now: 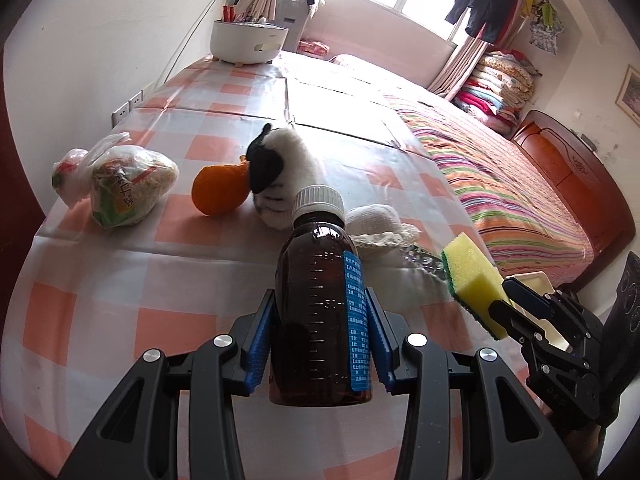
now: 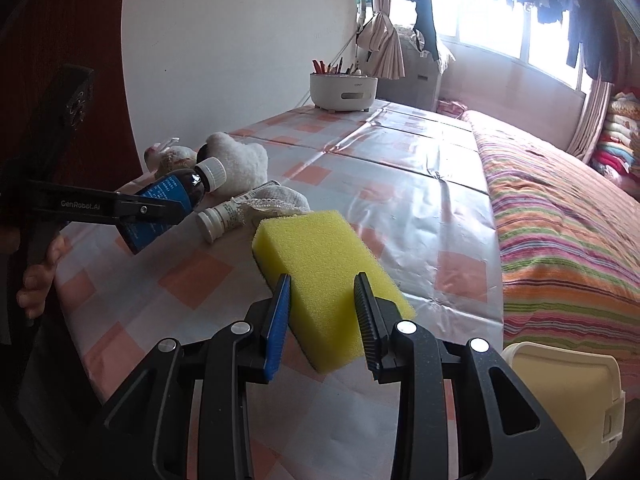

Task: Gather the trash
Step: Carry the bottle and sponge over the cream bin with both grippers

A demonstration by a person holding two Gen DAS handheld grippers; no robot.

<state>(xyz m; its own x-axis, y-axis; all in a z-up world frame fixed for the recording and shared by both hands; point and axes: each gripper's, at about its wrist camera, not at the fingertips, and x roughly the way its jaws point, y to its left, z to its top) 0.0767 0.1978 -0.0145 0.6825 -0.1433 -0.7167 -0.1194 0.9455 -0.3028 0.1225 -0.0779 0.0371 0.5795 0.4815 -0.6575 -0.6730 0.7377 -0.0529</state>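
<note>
So, left gripper [image 1: 320, 340]: clamped on brown medicine bottle [image 1: 316, 312]
right gripper [image 2: 322, 312]: squeezing yellow sponge [image 2: 328, 276]
plush toy [image 1: 280, 168]: 12 o'clock of bottle

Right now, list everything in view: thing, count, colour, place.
Brown bottle: 1, white cap, in left gripper.
Sponge: 1, yellow, in right gripper.
Small bottle: 1, white, lying on table.
Plush toy: 1, white-black, mid-table.
Orange ball: 1, beside toy.
Bagged packet: 1, green-orange, table's left.
White cloth: 1, behind brown bottle.
White pot: 1, far end.
Bed: 1, striped, right.
Cream bin: 1, below right gripper.
</note>
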